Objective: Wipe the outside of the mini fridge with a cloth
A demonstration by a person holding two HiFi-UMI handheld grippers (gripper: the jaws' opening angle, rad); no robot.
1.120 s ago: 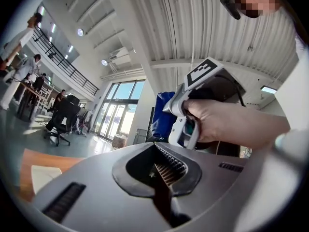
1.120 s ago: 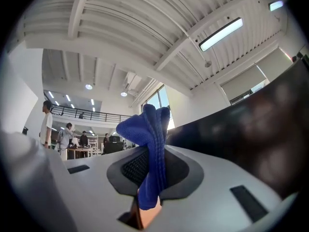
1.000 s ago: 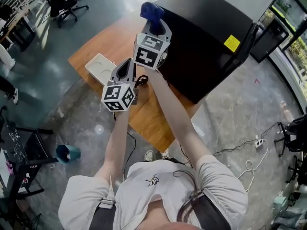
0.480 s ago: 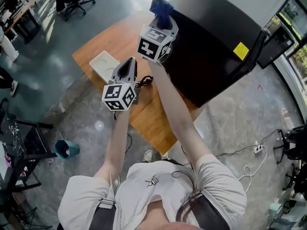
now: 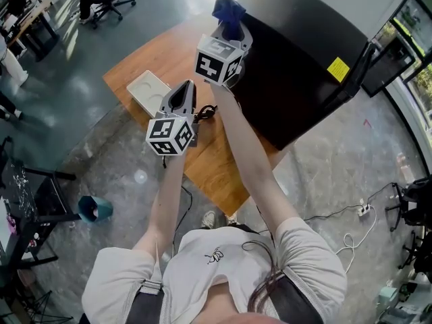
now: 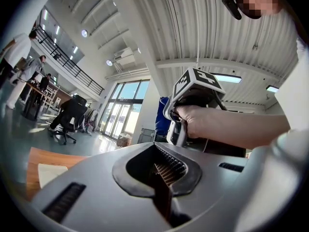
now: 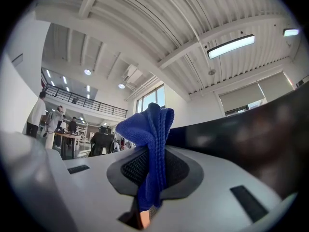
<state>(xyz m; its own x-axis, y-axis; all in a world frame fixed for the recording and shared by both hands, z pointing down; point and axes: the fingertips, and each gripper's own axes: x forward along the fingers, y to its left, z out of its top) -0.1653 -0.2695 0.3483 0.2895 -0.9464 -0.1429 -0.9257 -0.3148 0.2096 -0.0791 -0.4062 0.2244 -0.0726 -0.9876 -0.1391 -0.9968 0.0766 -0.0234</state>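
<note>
Pinching the blue cloth (image 7: pixel 149 144) is my right gripper (image 7: pixel 149 178), its jaws clamped on the lower folds so that the rest bunches up above them. Seen from the head view, the cloth (image 5: pixel 228 9) sits at the upper left edge of the black mini fridge (image 5: pixel 297 52); I cannot tell whether it touches the fridge or is just beside it. In the right gripper view the fridge's dark side (image 7: pixel 256 139) fills the space right of the cloth. A yellow sticker (image 5: pixel 337 69) shows near the fridge's right edge.

The fridge stands at the right end of the wooden worktop (image 5: pixel 155 52). My left gripper (image 5: pixel 181 100) hangs lower and nearer to me, over the worktop, well apart from the fridge. Its own view shows the left gripper (image 6: pixel 161 178) with its jaws drawn together on nothing.

A shallow white tray (image 5: pixel 148 93) lies on the worktop just left of that gripper, its moulded hollows showing plain white. A black cable (image 5: pixel 204 113) is coiled on the wood just right of it. Down on the floor at my left stands a small teal bin (image 5: pixel 94 211); I cannot make out its contents.
</note>
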